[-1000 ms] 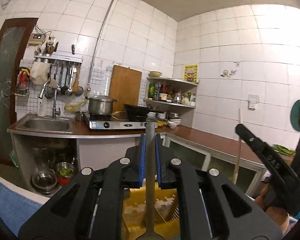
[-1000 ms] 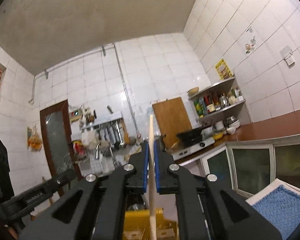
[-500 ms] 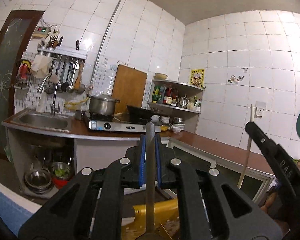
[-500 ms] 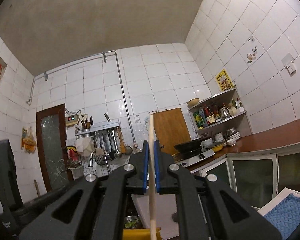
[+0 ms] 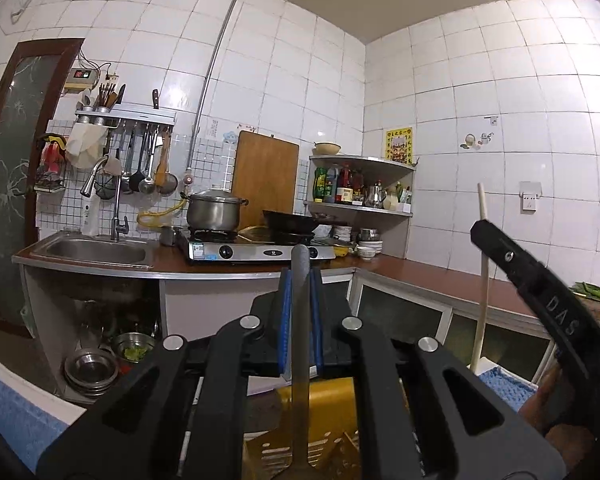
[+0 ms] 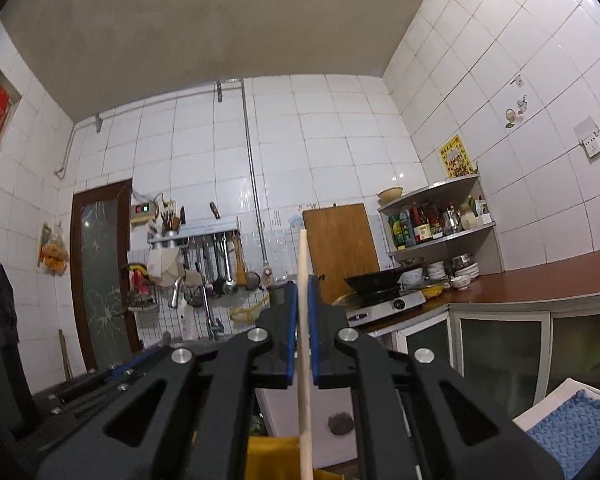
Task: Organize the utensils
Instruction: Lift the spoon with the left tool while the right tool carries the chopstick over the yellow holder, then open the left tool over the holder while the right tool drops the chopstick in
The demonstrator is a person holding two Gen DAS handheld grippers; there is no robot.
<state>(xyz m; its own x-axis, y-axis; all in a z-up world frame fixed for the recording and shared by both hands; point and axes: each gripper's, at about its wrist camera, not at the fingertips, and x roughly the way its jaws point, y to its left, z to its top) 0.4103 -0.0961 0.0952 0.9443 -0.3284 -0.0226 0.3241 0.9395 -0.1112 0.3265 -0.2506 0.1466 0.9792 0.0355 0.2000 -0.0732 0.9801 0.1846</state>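
Note:
In the left wrist view my left gripper (image 5: 300, 280) is shut on the flat grey handle of a metal slotted turner (image 5: 300, 360). The turner stands upright, its slotted blade low over a yellow holder (image 5: 332, 396). To the right, my right gripper (image 5: 540, 300) holds a pale wooden stick (image 5: 482, 272) upright. In the right wrist view that right gripper (image 6: 303, 284) is shut on the wooden stick (image 6: 304, 400). The stick's lower end runs out of frame above the yellow holder (image 6: 272, 456). My left gripper's dark body shows at the lower left.
A kitchen counter (image 5: 420, 276) with a sink (image 5: 96, 250), a gas stove (image 5: 260, 250), a pot and a wok lies ahead. Hung utensils (image 5: 148, 168) and a corner shelf of bottles (image 5: 360, 188) line the wall. A blue cloth (image 6: 572, 424) lies nearby. Bowls sit under the sink.
Both grippers have sunk a little and drifted sideways with their utensils still clamped. The turner's slotted blade now shows at the bottom of the left view. The right view has rolled slightly.

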